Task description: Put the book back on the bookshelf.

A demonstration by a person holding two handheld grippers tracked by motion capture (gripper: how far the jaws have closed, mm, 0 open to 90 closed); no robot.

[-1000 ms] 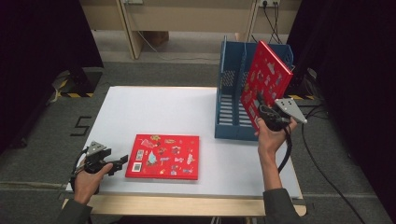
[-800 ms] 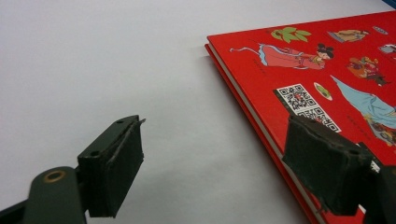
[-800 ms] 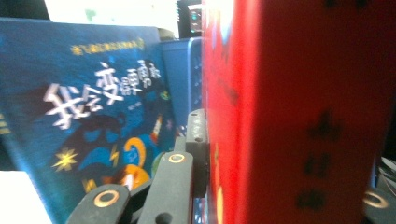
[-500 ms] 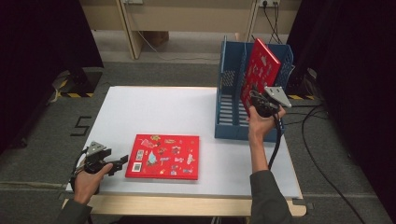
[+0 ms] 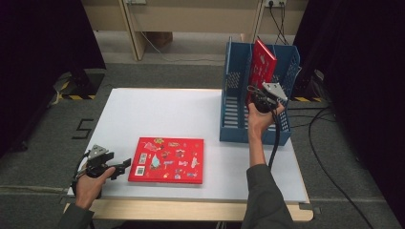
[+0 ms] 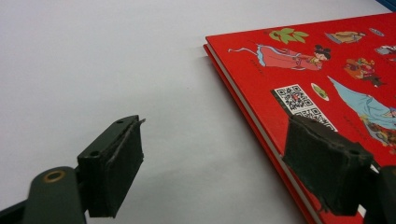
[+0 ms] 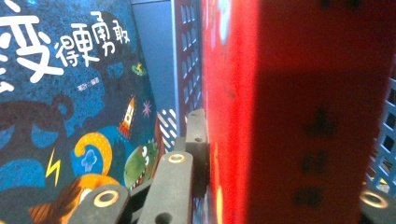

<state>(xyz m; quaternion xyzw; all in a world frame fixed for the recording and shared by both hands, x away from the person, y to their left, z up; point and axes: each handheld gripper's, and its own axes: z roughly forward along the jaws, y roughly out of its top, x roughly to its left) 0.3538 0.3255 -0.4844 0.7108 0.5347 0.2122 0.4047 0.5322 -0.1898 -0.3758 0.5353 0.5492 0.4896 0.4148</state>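
Note:
A red picture book lies flat on the white table. My left gripper rests at its left edge, open; in the left gripper view the gripper has one pad over the bare table and the other over the book's corner. My right gripper is shut on a second red book, holding it upright inside the blue file rack. In the right gripper view that red book sits between the jaws of the gripper.
A dark blue picture book stands in the rack beside the red one, with a perforated blue divider between them. The rack stands at the table's back right corner. Cables trail on the floor at the right.
My right gripper has carried the red book left and away from the person, from the rack's right side into a slot. The left gripper and the flat book have stayed put.

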